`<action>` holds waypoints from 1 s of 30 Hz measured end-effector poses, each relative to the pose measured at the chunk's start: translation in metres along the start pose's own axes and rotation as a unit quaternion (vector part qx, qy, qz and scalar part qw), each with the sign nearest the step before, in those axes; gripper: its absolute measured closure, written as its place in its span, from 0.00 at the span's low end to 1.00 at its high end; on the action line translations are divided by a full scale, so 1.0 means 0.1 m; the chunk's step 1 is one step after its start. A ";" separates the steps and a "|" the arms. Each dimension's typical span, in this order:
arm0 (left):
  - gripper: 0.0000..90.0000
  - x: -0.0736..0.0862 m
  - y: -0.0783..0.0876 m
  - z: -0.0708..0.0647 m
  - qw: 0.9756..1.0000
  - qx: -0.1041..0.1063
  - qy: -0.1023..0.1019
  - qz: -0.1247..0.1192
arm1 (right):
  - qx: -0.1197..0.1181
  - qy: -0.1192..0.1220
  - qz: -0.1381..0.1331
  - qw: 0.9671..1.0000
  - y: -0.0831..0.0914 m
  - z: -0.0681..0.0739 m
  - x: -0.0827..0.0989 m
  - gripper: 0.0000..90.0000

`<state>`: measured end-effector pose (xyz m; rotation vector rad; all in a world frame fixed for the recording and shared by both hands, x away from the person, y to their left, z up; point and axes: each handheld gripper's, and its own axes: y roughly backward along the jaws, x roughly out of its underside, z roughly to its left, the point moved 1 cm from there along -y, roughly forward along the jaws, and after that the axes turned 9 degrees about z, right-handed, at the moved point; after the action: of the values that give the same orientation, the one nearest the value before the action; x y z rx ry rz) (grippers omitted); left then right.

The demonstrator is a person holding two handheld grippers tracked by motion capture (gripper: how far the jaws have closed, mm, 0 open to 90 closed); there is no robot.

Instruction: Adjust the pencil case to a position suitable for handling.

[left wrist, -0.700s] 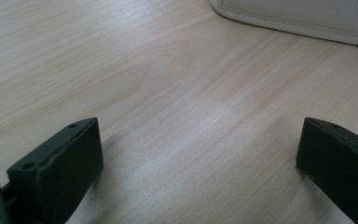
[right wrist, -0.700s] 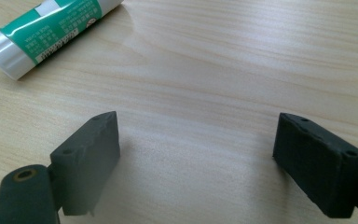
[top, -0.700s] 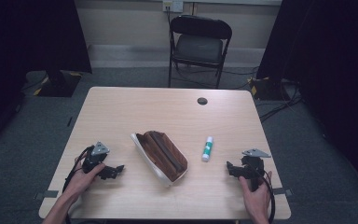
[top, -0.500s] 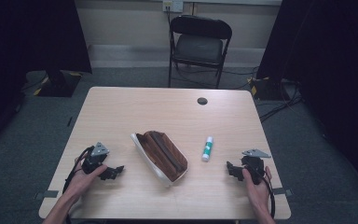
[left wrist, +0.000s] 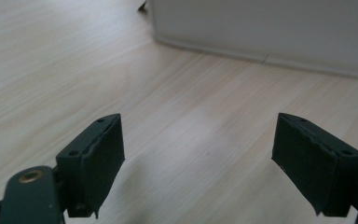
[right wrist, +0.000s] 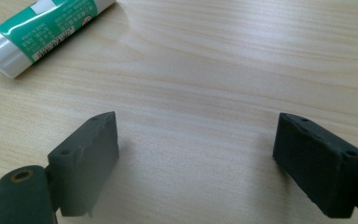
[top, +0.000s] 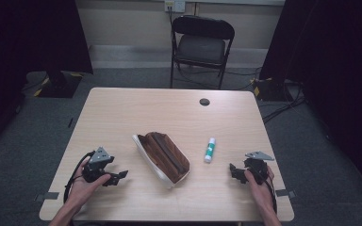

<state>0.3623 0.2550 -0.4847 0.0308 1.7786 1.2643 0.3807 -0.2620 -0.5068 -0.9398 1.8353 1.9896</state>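
Little change noted since earlier. Both tools, left (top: 118, 175) and right (top: 233, 172), held wide open, empty. Glue stick (top: 209, 149), at 11 o'clock of right tool, could be rolled if nudged.

So there's a brown pouch (top: 166, 154) with a white lining or rim sitting mid-table, lying at an angle, looks open along the top. Just to its right, not touching, is a glue stick (top: 209, 149), white tube with a green label, flat on its side, pointing roughly away from the person, cap still on I think.
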 end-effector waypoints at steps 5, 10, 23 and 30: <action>0.18 -0.11 0.05 -0.18 0.999 0.024 -0.007 -0.034 | -0.004 0.004 0.000 1.000 -0.01 -0.01 -0.01 0.14; 0.18 -0.20 0.09 -0.28 0.998 0.043 -0.012 -0.053 | -0.004 0.004 0.001 1.000 -0.01 -0.01 -0.01 0.14; 0.19 -0.61 0.21 -0.35 0.992 0.055 0.005 -0.117 | -0.005 0.008 0.000 1.000 -0.01 -0.01 -0.01 0.14; 0.19 -0.84 0.16 -0.37 0.990 0.041 0.020 -0.134 | -0.005 0.008 0.000 1.000 -0.01 -0.01 -0.01 0.14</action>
<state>0.3780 0.1943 -0.4158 -0.1815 1.7995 1.0057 0.3828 -0.2621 -0.5069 -0.9614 1.8347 1.9991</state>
